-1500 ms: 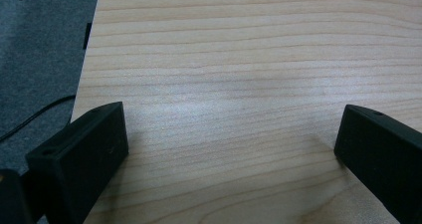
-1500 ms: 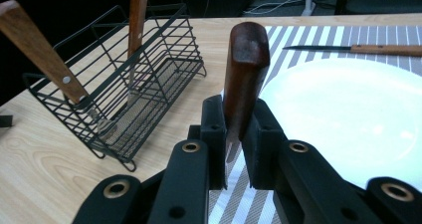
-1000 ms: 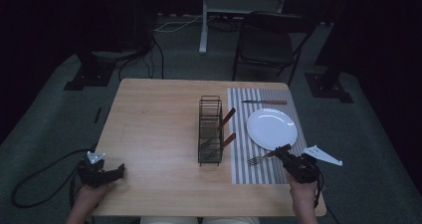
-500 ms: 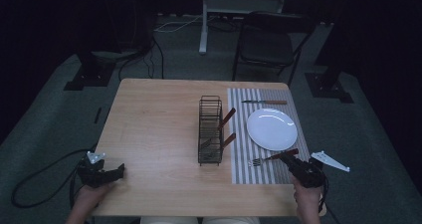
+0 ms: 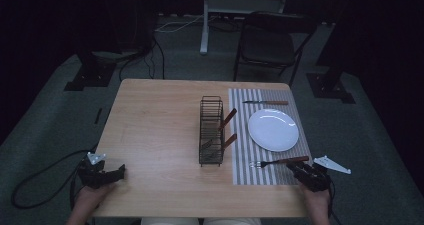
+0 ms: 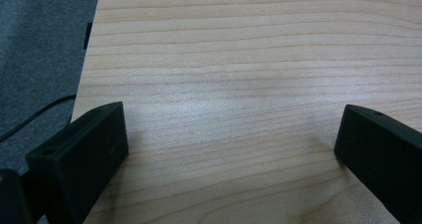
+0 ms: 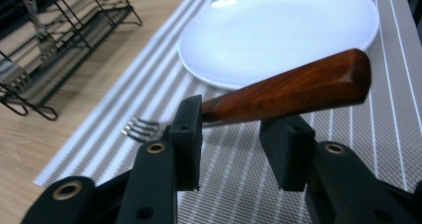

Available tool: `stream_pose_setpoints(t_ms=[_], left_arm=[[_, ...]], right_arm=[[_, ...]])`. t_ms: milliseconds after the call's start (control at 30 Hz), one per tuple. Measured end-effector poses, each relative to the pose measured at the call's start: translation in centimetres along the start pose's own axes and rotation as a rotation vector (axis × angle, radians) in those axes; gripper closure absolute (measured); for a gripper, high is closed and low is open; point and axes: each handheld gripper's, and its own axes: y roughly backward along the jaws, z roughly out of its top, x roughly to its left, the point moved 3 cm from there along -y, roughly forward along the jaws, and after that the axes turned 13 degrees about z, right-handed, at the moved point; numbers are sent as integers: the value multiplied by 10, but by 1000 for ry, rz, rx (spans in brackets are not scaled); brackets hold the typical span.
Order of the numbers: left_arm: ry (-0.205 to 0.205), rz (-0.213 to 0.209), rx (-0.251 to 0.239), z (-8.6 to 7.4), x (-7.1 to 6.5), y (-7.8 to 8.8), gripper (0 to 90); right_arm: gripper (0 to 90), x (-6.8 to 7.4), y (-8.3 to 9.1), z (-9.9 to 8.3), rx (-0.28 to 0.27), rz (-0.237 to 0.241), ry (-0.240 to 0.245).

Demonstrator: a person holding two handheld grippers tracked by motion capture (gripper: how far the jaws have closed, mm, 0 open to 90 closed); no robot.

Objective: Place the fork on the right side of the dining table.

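The work in hand looks like laying a place setting on the striped placemat [image 5: 250, 135] at the table's right side, and I judge it well along; the white plate [image 5: 273, 129] sits on the mat, a wooden-handled knife [image 5: 265, 103] lies along the mat's far edge, and the fork [image 5: 278, 161] now lies near the mat's near edge, tines pointing toward the table's middle; two more wooden-handled utensils stand in the black wire rack [image 5: 211, 131] at the table's centre, so some fetching may be left. The right gripper [image 7: 231, 129] has its jaws parted, the fork [image 7: 278, 92] lying between them with daylight on the far jaw's side, so it seems let go rather than held, though one jaw may be touching the handle; in the high view the right gripper [image 5: 306, 171] sits at the near right corner. The left gripper [image 6: 229, 144] rests wide open over bare wood at the near left corner [image 5: 105, 174], holding nothing. Against the earlier frames, the right gripper has drawn back toward the near edge, the fork staying put; the left gripper has not shifted.
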Motion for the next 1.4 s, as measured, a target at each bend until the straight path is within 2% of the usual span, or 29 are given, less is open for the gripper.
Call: stream_pose_setpoints(t_ms=[167, 400, 533, 700, 867, 1000, 1133, 1167, 1233, 1267, 1333, 1400], left_arm=[[0, 0, 0, 0, 0, 0, 8], [2, 0, -1, 0, 0, 0, 8], [2, 1, 2, 0, 0, 0, 8], [1, 0, 2, 0, 0, 0, 8], [3, 1, 1, 0, 0, 0, 8], [1, 1, 2, 0, 0, 0, 8], [2, 1, 2, 0, 0, 0, 8], [2, 0, 1, 0, 0, 0, 8], [2, 1, 2, 0, 0, 0, 8], [1, 1, 2, 0, 0, 0, 8], [2, 0, 1, 0, 0, 0, 8], [2, 0, 1, 0, 0, 0, 8]], right_arm=[[583, -14, 0, -8, 22, 13, -27], [553, -24, -1, -20, 61, -6, -52], [543, -23, -1, -21, 71, -14, -55], [528, -18, -2, -25, 87, -32, -32], [423, -10, -3, -31, 90, -103, -14], [380, -8, -4, -31, 96, -156, -10], [257, -4, -2, -32, 82, -187, -13], [200, -4, -2, -33, 87, -189, -13], [178, -3, -3, -35, 89, -215, -18], [133, -3, -4, -36, 97, -230, -21], [115, -1, -5, -37, 114, -273, -3], [115, 0, -5, -38, 110, -289, -4]])
